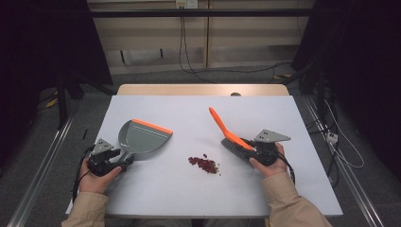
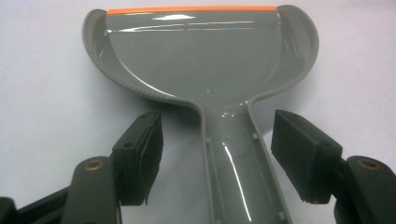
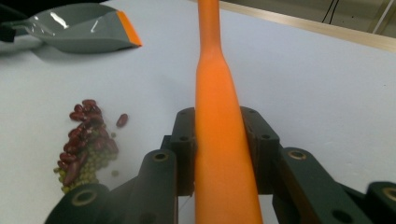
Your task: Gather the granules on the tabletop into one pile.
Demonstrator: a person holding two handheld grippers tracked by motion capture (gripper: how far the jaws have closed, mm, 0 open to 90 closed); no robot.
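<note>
the work in hand is sweeping a small pile of beans (image 1: 204,164) into a grey dustpan (image 1: 142,137), and this is the pick-up step for the pan. the right gripper (image 3: 223,140) is already clamped on the orange handle of the brush (image 1: 231,136), whose bristles rest on the white table (image 1: 189,198) just right of the beans. the left gripper (image 2: 217,140) is not yet holding anything: its jaws stand apart on both sides of the dustpan handle, with a gap between each pad and the handle. the dustpan lies flat on the table, left of the beans, its orange lip turned away from the gripper.

i think the next move is to close the left jaws on the handle, then bring the pan lip close to the beans so the brush can push them in.
</note>
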